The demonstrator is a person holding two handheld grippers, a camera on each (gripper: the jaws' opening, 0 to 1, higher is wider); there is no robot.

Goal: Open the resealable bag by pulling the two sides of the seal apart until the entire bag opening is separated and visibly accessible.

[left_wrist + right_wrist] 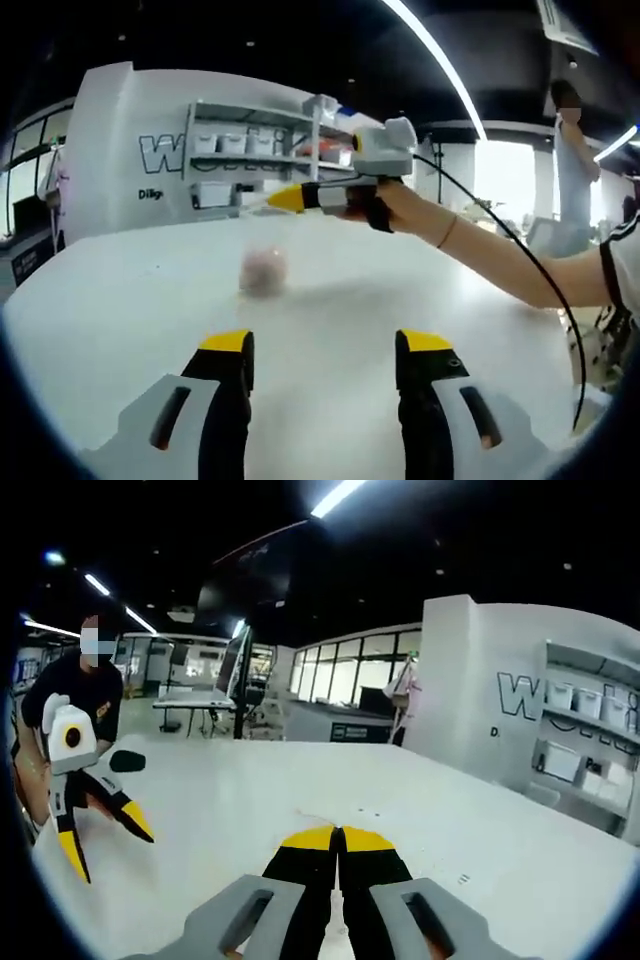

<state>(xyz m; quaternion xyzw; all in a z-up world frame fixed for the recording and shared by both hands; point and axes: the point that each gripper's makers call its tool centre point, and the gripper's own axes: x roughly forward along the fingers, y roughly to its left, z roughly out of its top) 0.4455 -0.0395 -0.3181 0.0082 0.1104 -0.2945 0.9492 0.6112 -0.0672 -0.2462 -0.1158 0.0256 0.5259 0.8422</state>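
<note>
The blurred bag (264,270) lies untouched mid-table (120,320), seal apparently unopened, with the left claw (325,350) spread wide before it and the right claw (338,836) pressed together, empty.

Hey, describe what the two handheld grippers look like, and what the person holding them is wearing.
Both grippers have black jaws with yellow tips on light grey bodies with dark slots: the left gripper and right gripper. Seen in the left gripper view, the right gripper carries a grey-white box on top and trails a thin black cable. The person's hand wears a black strap, the wrist a thin bracelet, and the sleeve is black-and-white.
</note>
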